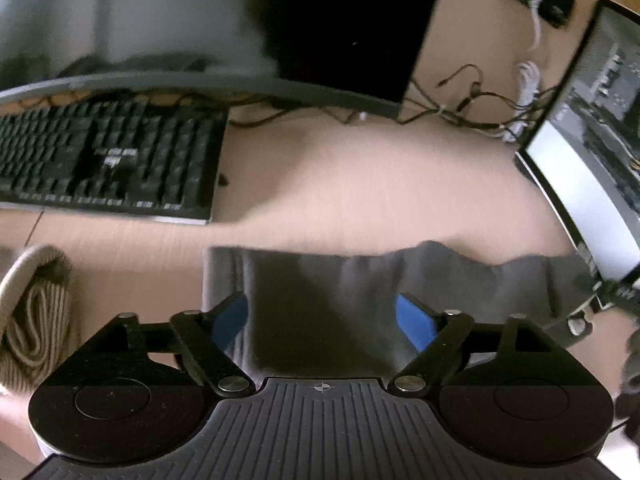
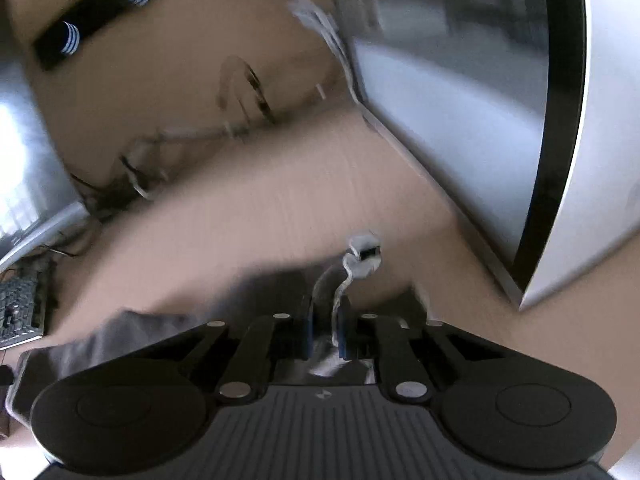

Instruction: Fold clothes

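**Left fingers wide over the grey cloth, right fingers pinched on its edge**

My left gripper (image 1: pixel 322 320) stood wide, its two blue pads (image 1: pixel 416 326) far apart with nothing pressed between them. The grey cloth (image 1: pixel 340 300) lay flat on the desk (image 1: pixel 340 184) under and ahead of that gap, its far edge running across the view, rumpled toward the right. I could not tell whether the pads brushed the fabric beneath them; they did not clamp it.

My right gripper (image 2: pixel 325 332) was drawn almost shut, the pads nearly together. Between them ran a bunched strip of the cloth (image 2: pixel 120 336), and a pale cord or tag (image 2: pixel 362 256) stood up from the pinch, blurred, so I could not say which it was. The rest of the fabric trailed away to the left along the desk (image 2: pixel 260 208).

In the left view a keyboard (image 1: pixel 108 160) sat beyond the cloth to the left, below a monitor (image 1: pixel 160 20). A second screen (image 1: pixel 592 140) stood at the right, with tangled cables (image 1: pixel 460 100) between them. A striped garment (image 1: pixel 36 312) lay heaped just left of my left gripper, apart from the grey cloth.
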